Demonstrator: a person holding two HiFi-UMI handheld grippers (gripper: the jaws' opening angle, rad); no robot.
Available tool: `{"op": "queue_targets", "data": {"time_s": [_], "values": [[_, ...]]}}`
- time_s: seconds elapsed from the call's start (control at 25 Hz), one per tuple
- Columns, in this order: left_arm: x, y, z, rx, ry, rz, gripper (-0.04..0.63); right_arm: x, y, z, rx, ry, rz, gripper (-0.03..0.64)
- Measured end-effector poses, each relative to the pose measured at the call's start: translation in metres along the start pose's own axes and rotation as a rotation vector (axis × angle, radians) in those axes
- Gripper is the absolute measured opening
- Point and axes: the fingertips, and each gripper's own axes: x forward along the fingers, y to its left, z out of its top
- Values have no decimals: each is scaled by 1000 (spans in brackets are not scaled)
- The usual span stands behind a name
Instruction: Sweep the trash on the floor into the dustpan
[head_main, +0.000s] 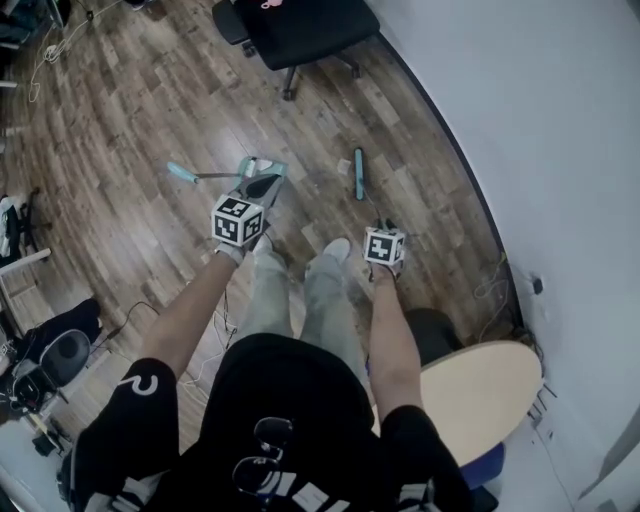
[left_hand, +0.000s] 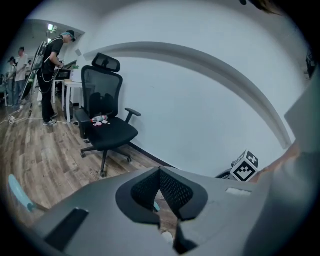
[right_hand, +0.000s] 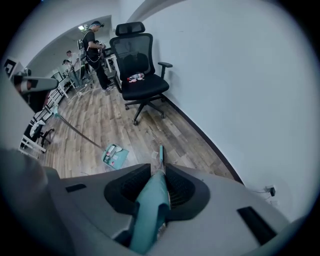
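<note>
A teal dustpan (head_main: 262, 178) sits on the wood floor ahead of my feet, with small pale scraps in it (right_hand: 114, 155). Its long handle (head_main: 190, 173) slants up to the left; its teal grip (left_hand: 18, 193) shows at the left edge of the left gripper view. My left gripper (head_main: 240, 220) hovers over the pan, shut, with nothing between its pads (left_hand: 159, 186). My right gripper (head_main: 385, 246) is shut on the teal broom handle (right_hand: 150, 210). The broom head (head_main: 358, 175) rests on the floor right of the pan, a small pale scrap (head_main: 343, 166) beside it.
A black office chair (head_main: 300, 28) stands farther ahead by the white wall (head_main: 540, 130). A round wooden tabletop (head_main: 480, 385) is close at my right, with cables (head_main: 492, 285) along the baseboard. Black gear and cables (head_main: 60, 350) lie at my left. People stand at desks far off (left_hand: 50, 75).
</note>
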Motion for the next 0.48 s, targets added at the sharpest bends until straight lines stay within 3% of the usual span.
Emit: {"op": "queue_targets", "data": {"time_s": [0.24,0.48], "values": [[-54,37,-17,-46,-34,54,-3,-4,55,-14,-82,33,36,86],[-108,72,-32,-86,-74,112,-3,-6,119,-33,-49,58,108,86]]}}
